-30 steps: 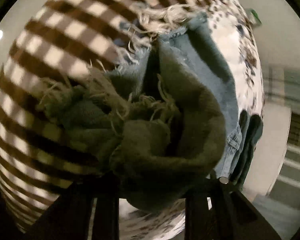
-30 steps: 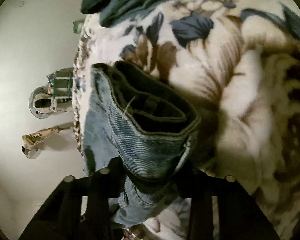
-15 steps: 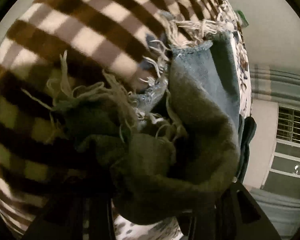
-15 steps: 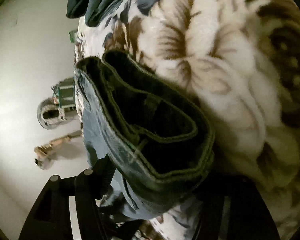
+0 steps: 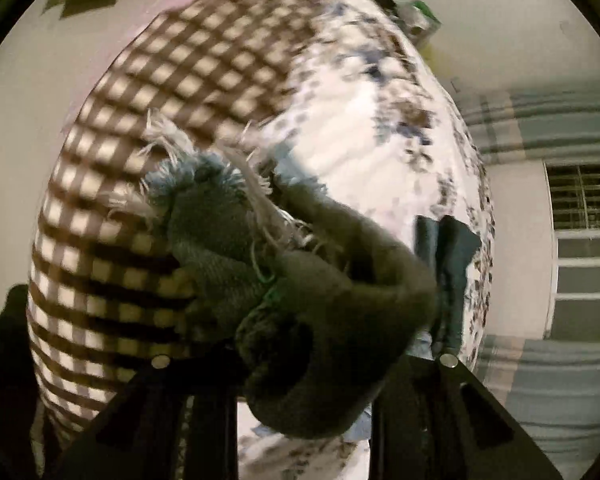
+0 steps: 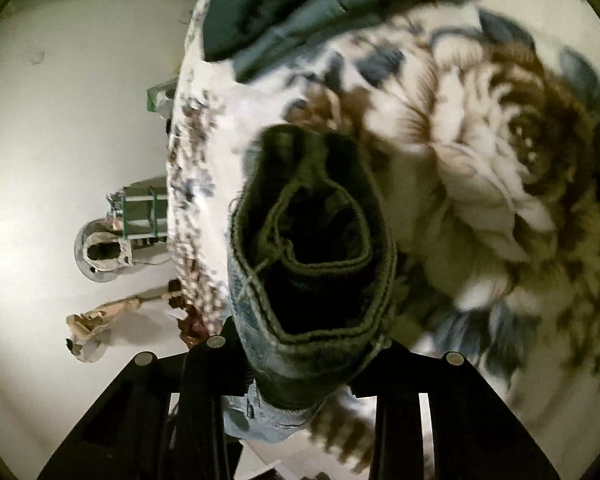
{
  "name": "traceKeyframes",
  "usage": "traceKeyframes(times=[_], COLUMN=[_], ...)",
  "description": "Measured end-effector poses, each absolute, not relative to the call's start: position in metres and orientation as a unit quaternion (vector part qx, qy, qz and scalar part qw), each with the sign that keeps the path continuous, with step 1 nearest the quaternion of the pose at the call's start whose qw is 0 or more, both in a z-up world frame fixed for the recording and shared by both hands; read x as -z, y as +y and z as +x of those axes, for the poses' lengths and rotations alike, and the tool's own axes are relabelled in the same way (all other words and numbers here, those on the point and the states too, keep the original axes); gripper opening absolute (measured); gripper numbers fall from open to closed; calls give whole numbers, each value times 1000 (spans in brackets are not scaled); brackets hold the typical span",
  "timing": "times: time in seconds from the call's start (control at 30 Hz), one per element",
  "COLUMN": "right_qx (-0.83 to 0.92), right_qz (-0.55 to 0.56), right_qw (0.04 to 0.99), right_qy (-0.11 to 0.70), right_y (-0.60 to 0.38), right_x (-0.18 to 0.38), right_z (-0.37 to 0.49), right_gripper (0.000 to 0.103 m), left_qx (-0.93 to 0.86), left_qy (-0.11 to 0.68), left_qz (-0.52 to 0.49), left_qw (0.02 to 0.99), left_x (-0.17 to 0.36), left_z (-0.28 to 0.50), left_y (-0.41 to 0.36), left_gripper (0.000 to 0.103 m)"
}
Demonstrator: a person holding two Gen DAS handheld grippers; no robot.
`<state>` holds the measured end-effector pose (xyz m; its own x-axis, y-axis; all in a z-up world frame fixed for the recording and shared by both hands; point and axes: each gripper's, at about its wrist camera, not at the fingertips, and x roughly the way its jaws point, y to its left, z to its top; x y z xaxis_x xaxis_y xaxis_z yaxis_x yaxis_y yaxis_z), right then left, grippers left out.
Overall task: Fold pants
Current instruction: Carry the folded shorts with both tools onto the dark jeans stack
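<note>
The pants [image 5: 332, 320] are bunching closer to both cameras; the left gripper [image 5: 304, 412] and right gripper [image 6: 304, 392] are each clamping denim above the bed [image 6: 480, 168].

Each camera sits on a gripper and looks forward along its two dark fingers, very close to bunched denim. The left wrist view looks over the frayed jeans hem [image 5: 204, 200] at the bed, with a brown checked blanket [image 5: 148, 92] on its left and a window [image 5: 584, 236] far right. The right wrist view looks down past the jeans waistband [image 6: 312, 264] to the floor [image 6: 60, 128]. Both views share the flowered blanket [image 5: 360, 112] [image 6: 480, 152] and dark folded clothes [image 5: 448, 264] [image 6: 300, 4].
</note>
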<state>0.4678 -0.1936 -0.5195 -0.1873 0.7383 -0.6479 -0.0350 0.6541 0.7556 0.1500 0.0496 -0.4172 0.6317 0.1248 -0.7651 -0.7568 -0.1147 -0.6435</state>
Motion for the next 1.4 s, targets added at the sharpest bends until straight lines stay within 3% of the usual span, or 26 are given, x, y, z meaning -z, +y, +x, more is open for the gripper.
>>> traceKeyframes(times=[0.23,0.63,0.73,0.83,0.93,1.07,1.4], right_qx=[-317,-240,-211,-171,-136,-120,-123], right_qz=[317,437,454,467,464,461,408], right_qw=[612,726,746,746,732,722,744], right_qy=[651,473,439,443,480,502,515], right_y=[-190,-178,-188,-199,-204,-203,-193], right_x=[424,309,323,380,437,483,474], right_z=[498,669,693,703,698,677,679], right_gripper=[34,34,34,34,34,33,35], left_qx=[-280,-64,-20,-5,-20,-27,3], left_qy=[247,268,296,350,415,453,475], left_qz=[-632,-558,-523,-489,-464,-466,-441], left_qw=[679,783,799,799,782,759,761], left_x=[356,297,315,368,435,484,477], left_z=[223,531,594,632,639,623,616], left_y=[96,185,184,178,175,177,175], left_gripper=[21,21,21,21,21,22,25])
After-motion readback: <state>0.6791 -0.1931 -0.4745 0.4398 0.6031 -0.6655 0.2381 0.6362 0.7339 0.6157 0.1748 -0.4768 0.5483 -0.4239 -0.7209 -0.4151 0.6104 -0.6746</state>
